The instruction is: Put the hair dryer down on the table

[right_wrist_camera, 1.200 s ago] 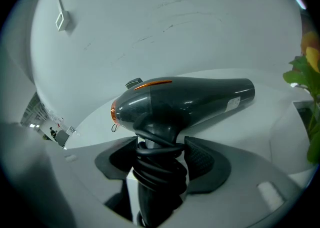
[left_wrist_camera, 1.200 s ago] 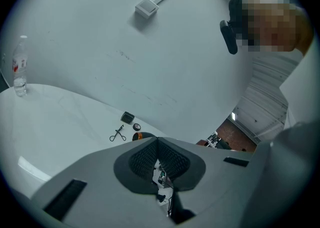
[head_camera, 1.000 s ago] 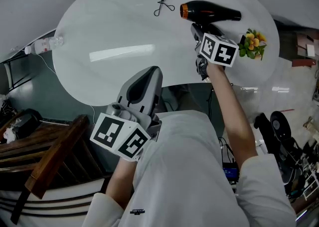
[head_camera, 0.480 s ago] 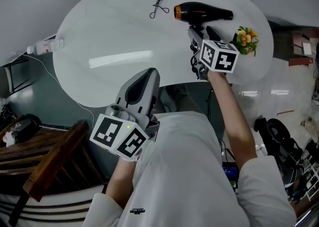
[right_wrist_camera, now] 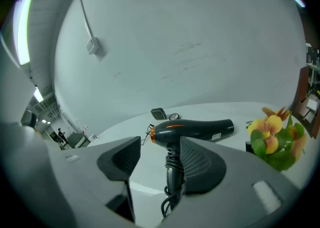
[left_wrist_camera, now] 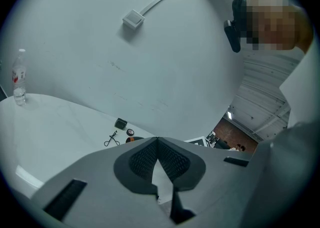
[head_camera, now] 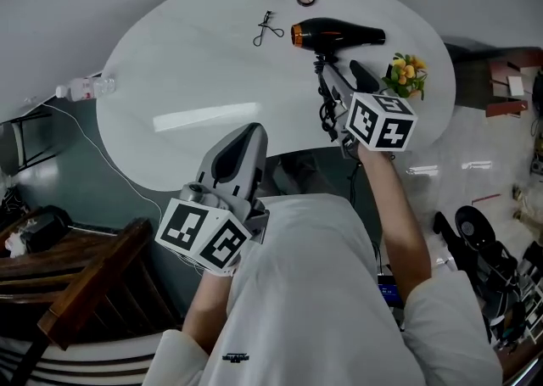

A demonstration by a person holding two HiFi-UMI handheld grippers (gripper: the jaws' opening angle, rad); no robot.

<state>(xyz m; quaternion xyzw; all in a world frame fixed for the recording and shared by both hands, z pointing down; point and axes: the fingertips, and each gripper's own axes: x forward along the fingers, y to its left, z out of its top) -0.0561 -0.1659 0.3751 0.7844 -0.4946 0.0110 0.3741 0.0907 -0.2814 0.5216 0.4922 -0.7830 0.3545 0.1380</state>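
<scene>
The left gripper [head_camera: 246, 131], closest, over the table's [head_camera: 170, 62] near edge, is closed on nothing. The right gripper [head_camera: 341, 72] has jaws apart, just narrowing, gripping nothing. Beyond it, the hair dryer [head_camera: 339, 35] lies flat near the far edge.

Left hand-held gripper [head_camera: 247, 132]: jaws together; right hand-held gripper [head_camera: 340, 70]: apart, just narrowing, empty

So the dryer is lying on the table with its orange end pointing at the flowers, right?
Not quite. The dryer does lie on the table, but its orange end points away from the flowers, toward the eyelash curler. The head view shows it.
</scene>
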